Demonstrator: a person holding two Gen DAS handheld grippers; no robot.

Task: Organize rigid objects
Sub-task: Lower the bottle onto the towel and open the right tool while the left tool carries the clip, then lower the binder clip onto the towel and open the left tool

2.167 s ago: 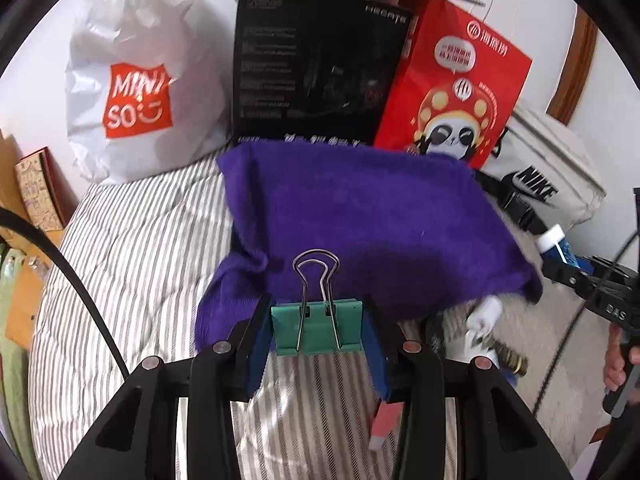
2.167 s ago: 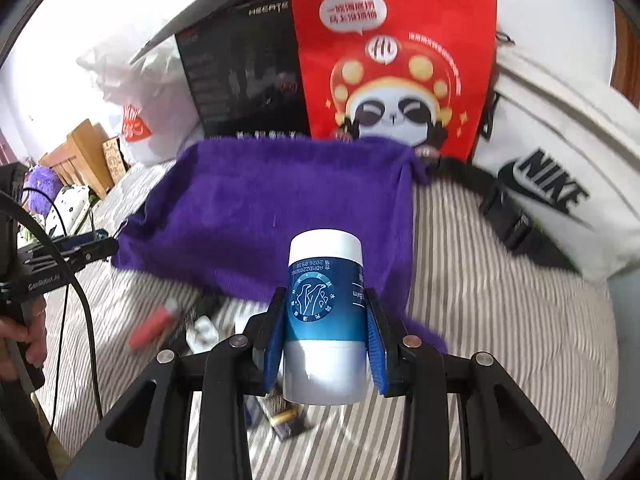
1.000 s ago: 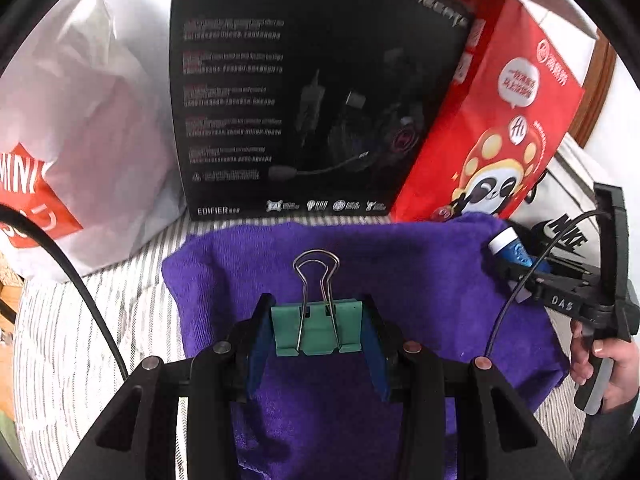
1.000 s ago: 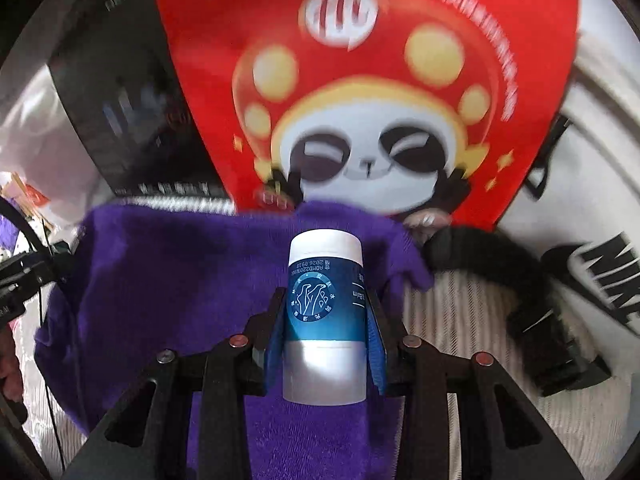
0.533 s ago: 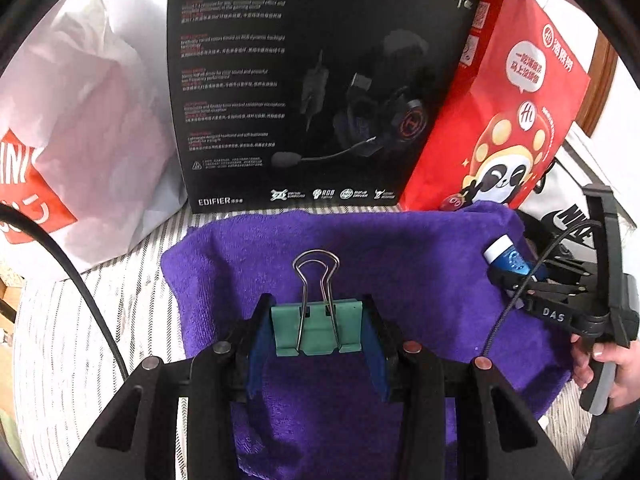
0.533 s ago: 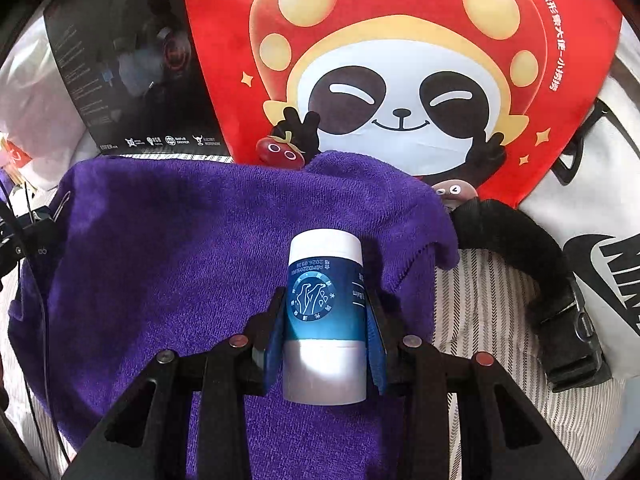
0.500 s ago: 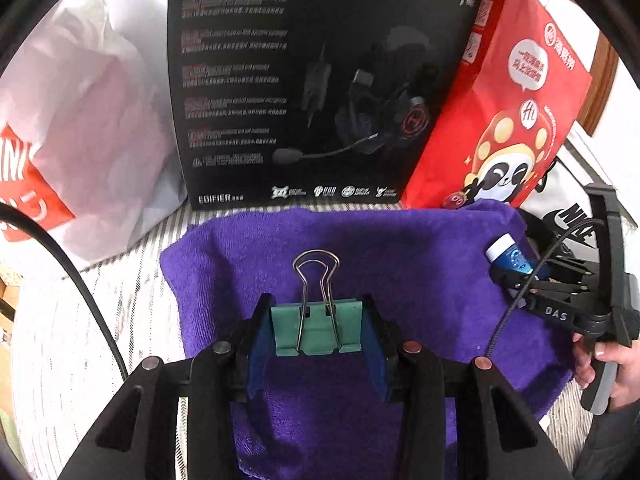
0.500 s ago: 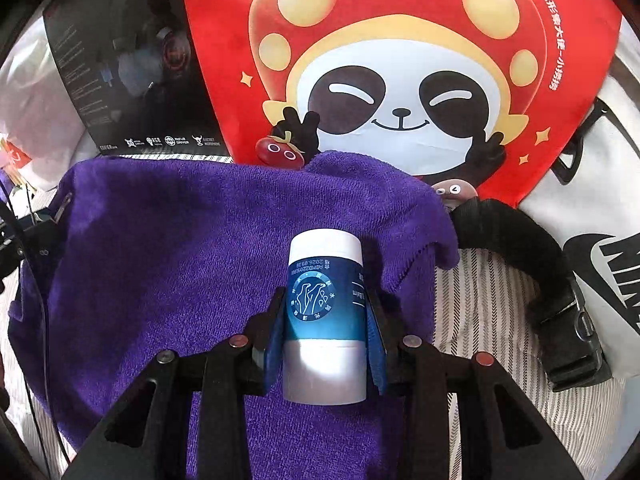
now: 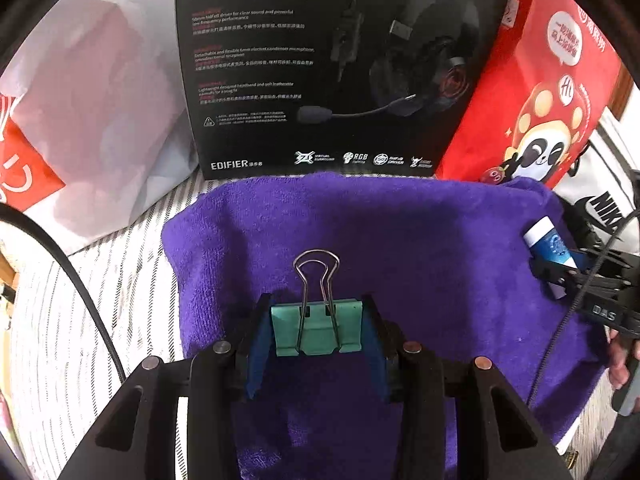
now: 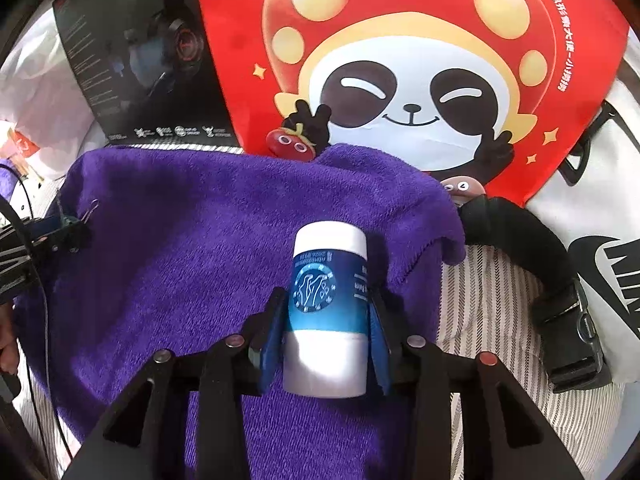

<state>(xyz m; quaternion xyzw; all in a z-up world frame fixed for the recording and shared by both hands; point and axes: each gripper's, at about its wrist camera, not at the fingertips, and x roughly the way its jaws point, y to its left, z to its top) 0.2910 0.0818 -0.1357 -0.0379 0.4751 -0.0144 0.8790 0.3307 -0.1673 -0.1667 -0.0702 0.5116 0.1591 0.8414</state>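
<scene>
Both wrist views are bright and evenly lit by soft daylight, with strong colour in the purple towel. The fisheye lens bends straight edges hard: the black headset box bows outward, and dark vignetting rings every corner. Pale glare washes the glossy box face in the right wrist view, leaving its print unreadable, while the white plastic bag at far left is nearly blown out. Soft shadows sit on the towel just beyond the green binder clip and beside the white and blue bottle. The centres are sharp; the edges smear.
</scene>
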